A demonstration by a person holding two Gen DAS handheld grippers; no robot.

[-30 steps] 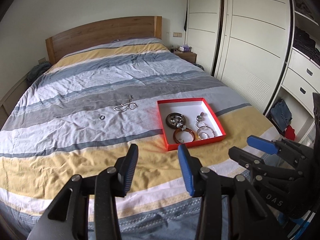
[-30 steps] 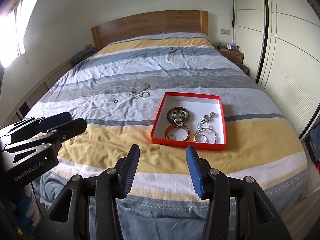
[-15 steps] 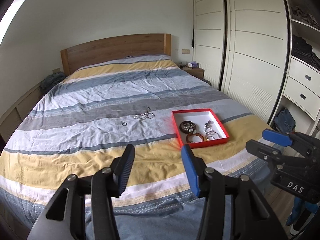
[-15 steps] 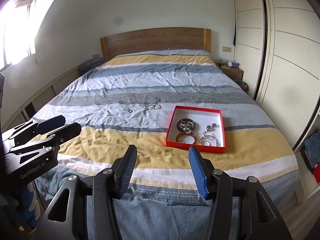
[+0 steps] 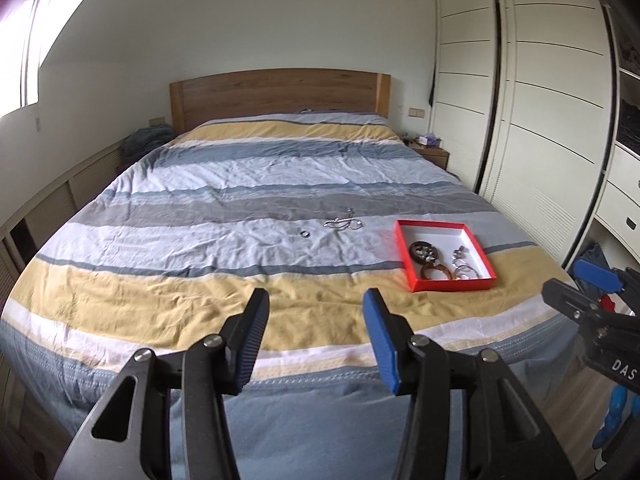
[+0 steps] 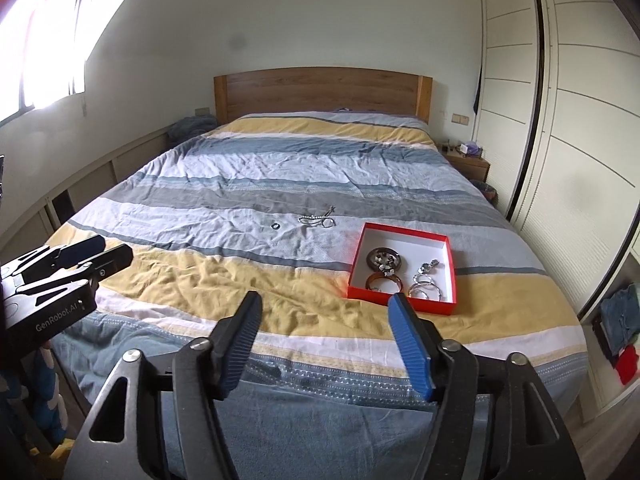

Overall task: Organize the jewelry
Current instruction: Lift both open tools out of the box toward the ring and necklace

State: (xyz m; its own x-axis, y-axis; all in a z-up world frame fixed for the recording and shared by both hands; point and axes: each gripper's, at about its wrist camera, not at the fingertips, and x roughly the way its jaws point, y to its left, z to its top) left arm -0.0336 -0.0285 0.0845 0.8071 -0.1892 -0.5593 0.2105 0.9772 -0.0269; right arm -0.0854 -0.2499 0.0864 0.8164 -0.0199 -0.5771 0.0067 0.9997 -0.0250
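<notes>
A red box with a white inside lies on the striped bed, toward its right side. In it are a dark beaded bracelet, a brown bangle and silver rings. On the cover to its left lie a silver chain and a small dark ring. My left gripper hangs open off the bed's foot, holding nothing. My right gripper is beside it, its jaws opening with nothing between them.
The bed has a wooden headboard. White wardrobe doors run along the right wall, with a nightstand at the far corner. Clothes lie on the floor at the right. A low ledge runs along the left wall.
Both grippers have drawn back from the bed and risen a little, so the box and loose jewelry look smaller and farther. The right jaws have widened clearly, the left slightly.
</notes>
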